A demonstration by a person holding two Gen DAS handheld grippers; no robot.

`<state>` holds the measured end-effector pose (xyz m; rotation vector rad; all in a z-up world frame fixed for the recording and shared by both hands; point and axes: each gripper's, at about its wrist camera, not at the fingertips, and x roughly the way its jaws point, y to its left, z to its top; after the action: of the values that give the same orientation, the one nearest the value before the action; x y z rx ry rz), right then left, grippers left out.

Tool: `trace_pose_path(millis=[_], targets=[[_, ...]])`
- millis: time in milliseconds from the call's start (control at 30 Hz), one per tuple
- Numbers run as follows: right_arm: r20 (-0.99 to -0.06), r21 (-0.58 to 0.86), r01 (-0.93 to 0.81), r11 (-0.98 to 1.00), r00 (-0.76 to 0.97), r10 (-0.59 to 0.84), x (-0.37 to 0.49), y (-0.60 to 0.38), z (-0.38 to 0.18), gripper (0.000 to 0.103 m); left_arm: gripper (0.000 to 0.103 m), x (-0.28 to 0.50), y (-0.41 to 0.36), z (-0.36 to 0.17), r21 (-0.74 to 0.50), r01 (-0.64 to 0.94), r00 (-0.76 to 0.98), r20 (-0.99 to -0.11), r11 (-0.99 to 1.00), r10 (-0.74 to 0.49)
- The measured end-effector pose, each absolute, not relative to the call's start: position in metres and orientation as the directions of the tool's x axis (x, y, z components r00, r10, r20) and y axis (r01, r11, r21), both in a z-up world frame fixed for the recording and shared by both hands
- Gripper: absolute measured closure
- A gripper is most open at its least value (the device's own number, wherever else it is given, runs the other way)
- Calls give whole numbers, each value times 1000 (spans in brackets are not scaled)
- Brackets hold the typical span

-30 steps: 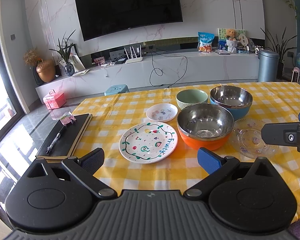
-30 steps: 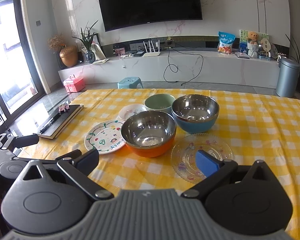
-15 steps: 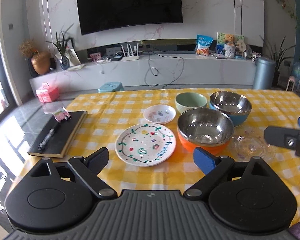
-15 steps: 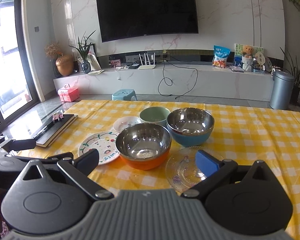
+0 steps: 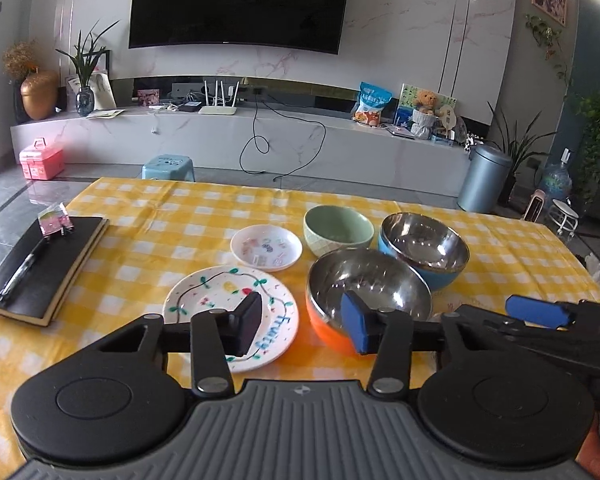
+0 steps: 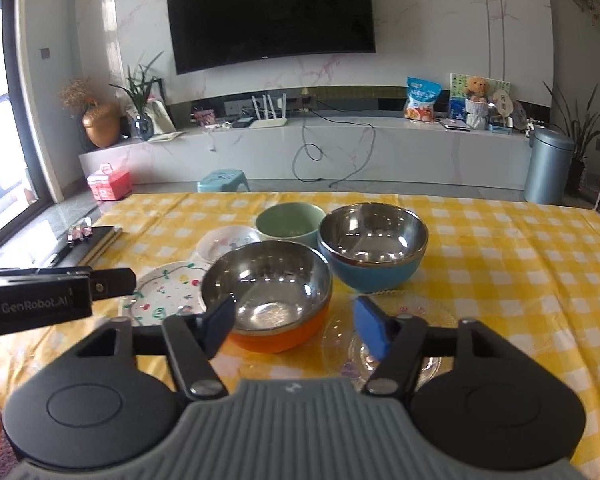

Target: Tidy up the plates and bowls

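Both fisheye cameras sit low at the near edge of the yellow-checked tabletop, facing 12 o'clock toward the wall-mounted black television. The left view sits further toward 9 o'clock, the right toward 3. Both share the steel-lined orange bowl close ahead, and each catches the other's claw at its edge.

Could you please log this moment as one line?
left claw: closing, empty | right claw: closing, empty | orange bowl: untouched | plates: unstacked
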<state>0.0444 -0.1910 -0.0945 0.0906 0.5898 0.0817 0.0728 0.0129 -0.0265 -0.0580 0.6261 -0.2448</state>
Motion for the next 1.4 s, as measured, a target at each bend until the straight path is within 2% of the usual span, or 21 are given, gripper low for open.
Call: trace_pose_path(millis=[333,600,667,700,767,800,867,967,1067,1400], targets=[[-609,188,48,981,789,79,103,-207,-117,49,51,129,6,-49,-234,130,709,-658,963,-256],[-658,260,86,962,745,111,132,-212,-136,61,51,157,-6,-67,-263,104,653,-709,959,-266],[-669,275,91,957,734,122,135,-211,-140,68,52,159,-7,-71,-270,96,638,-722,958,-267],[-675,283,94,955,727,128,136,-211,-142,70,53,162,-9,-74,-270,92,633,-727,958,-266],[-681,295,98,950,719,137,138,-212,-146,74,64,163,-11,-77,-267,91,623,-736,959,-264],[-685,299,101,949,715,140,139,-212,-148,75,66,163,-12,-78,-266,91,618,-741,960,-263],[-692,307,106,946,707,145,140,-211,-151,84,74,165,-14,-81,-263,93,610,-747,960,-263],[-697,307,116,944,704,140,141,-210,-154,86,84,164,-16,-83,-251,92,604,-756,964,-254],[-697,304,122,945,705,133,141,-209,-153,87,88,162,-16,-82,-244,86,605,-758,966,-245],[-693,308,108,945,707,145,117,-203,-136,88,88,129,-3,-60,-255,66,628,-740,965,-239]])
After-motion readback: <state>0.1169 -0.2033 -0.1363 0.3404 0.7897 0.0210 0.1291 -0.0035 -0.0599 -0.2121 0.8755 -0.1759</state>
